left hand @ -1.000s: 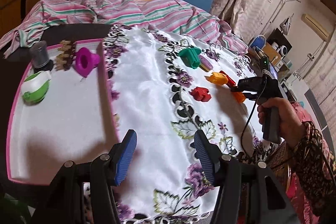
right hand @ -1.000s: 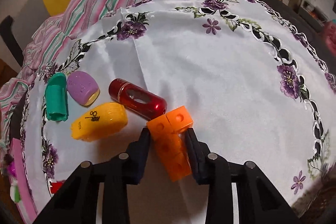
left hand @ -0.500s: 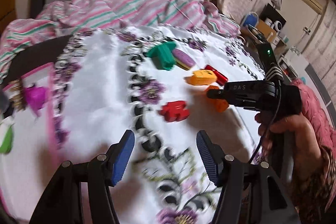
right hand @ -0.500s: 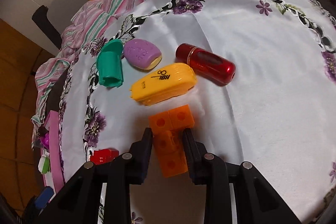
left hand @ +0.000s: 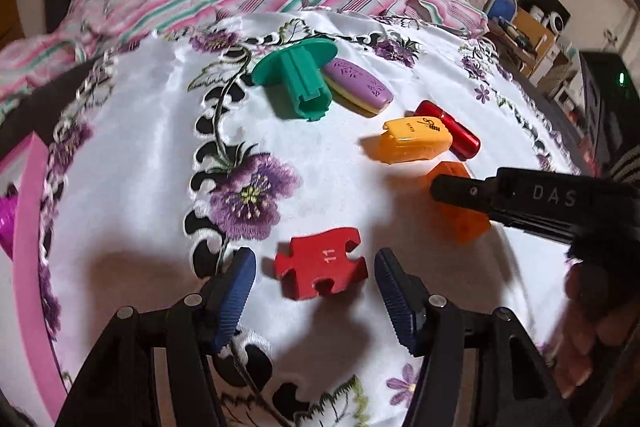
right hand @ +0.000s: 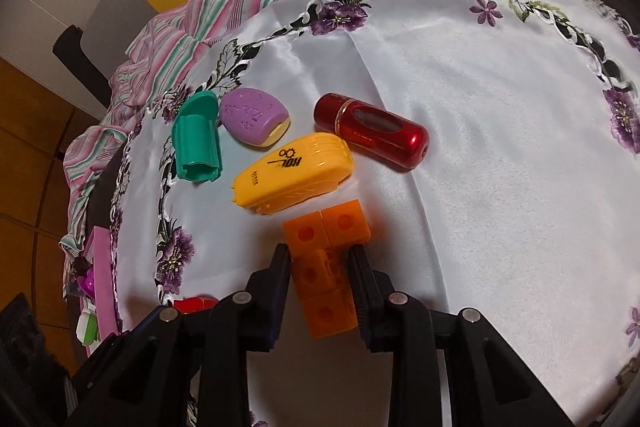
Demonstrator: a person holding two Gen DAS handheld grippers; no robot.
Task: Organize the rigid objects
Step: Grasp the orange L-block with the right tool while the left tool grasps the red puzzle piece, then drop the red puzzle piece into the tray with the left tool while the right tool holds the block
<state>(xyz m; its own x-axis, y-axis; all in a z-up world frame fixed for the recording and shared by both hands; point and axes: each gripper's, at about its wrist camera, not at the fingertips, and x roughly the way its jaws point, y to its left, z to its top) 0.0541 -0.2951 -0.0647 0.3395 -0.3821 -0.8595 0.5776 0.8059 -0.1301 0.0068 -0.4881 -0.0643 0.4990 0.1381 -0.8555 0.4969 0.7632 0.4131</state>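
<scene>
Left gripper (left hand: 312, 285) jaws wide apart around red puzzle piece (left hand: 322, 269) lying flat on tablecloth (left hand: 140, 131), looks light, stiff, grab its flat side edges; right gripper (right hand: 320, 277) clamped on rigid orange block cluster (right hand: 326, 267).

Red puzzle piece (left hand: 321, 263), orange blocks (right hand: 326, 267), white tablecloth (right hand: 480, 107) with purple flowers

Left gripper (left hand: 312, 273) jaws wide; right gripper (right hand: 320, 267) seemingly clamped.
</scene>
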